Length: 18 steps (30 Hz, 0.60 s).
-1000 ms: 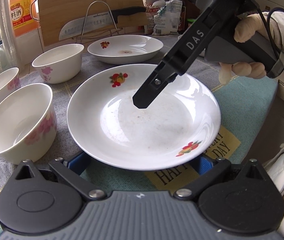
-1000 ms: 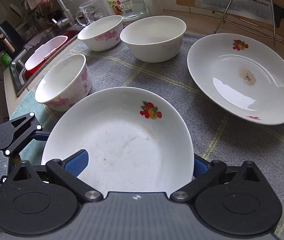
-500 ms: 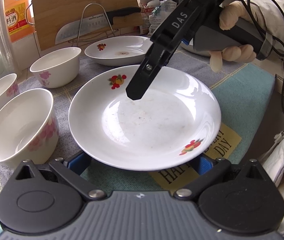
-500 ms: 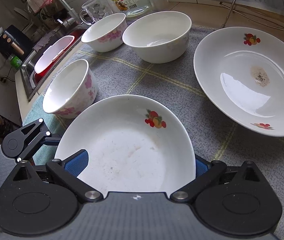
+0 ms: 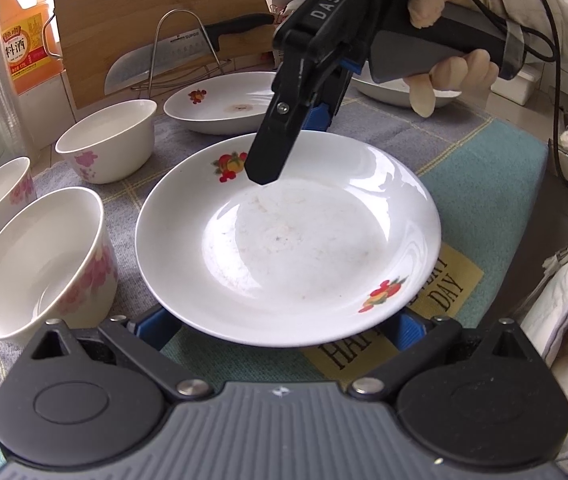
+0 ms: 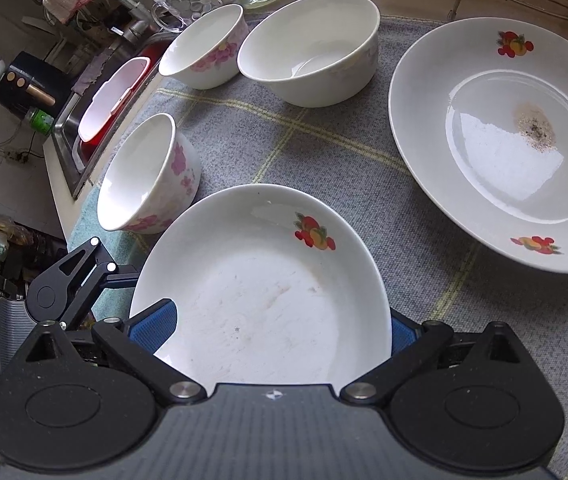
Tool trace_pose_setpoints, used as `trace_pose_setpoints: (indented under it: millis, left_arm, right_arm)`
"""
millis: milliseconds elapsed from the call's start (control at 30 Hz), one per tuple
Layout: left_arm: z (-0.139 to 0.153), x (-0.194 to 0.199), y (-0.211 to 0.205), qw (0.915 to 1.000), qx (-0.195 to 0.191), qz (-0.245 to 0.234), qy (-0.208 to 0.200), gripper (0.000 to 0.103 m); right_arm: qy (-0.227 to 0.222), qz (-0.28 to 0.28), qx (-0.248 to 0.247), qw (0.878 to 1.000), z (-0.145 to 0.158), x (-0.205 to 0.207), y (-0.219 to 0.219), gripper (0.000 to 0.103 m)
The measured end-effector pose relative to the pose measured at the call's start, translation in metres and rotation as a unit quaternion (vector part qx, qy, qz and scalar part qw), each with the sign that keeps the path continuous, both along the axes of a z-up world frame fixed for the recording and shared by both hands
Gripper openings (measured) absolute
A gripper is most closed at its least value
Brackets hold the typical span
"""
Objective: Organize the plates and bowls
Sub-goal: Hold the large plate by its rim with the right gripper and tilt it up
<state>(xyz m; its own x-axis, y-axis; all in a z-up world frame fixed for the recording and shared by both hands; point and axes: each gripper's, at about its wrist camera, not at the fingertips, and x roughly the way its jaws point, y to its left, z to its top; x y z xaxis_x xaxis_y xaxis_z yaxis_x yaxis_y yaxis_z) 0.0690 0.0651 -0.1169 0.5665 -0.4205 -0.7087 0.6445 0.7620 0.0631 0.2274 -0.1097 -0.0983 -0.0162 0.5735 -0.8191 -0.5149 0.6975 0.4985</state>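
Note:
A white plate with fruit prints [image 5: 288, 240] is held tilted above the cloth; it also shows in the right wrist view [image 6: 259, 296]. My right gripper [image 5: 304, 120] is shut on its far rim. My left gripper [image 5: 284, 326] sits at its near rim, its blue pads wide apart under the plate, and shows at the left of the right wrist view [image 6: 123, 272]. A second fruit-print plate [image 6: 500, 140] lies on the cloth at the right. Three white bowls with pink flowers [image 6: 147, 176] [image 6: 203, 46] [image 6: 312, 48] stand to the left and behind.
A grey and teal cloth [image 6: 324, 152] covers the counter. A sink [image 6: 99, 104] with a red tub lies at the left edge. A cutting board, a knife on a wire rack [image 5: 187, 52], an oil bottle [image 5: 23, 36] and a jar stand behind.
The right gripper has lifted the plate's far rim and moved back toward the second plate. The plate now sits higher and more tilted. The left gripper stays at the near rim.

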Motion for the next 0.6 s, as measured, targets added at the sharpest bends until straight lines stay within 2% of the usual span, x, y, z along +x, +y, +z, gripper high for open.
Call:
trace_pose_setpoints:
  millis: [600]
  left_arm:
    - [0.0015, 0.0055, 0.0006, 0.9999, 0.002, -0.001, 0.01, 0.102]
  right_arm:
    - [0.005, 0.011, -0.002, 1.0, 0.0006, 0.0013, 0.0004, 0.103]
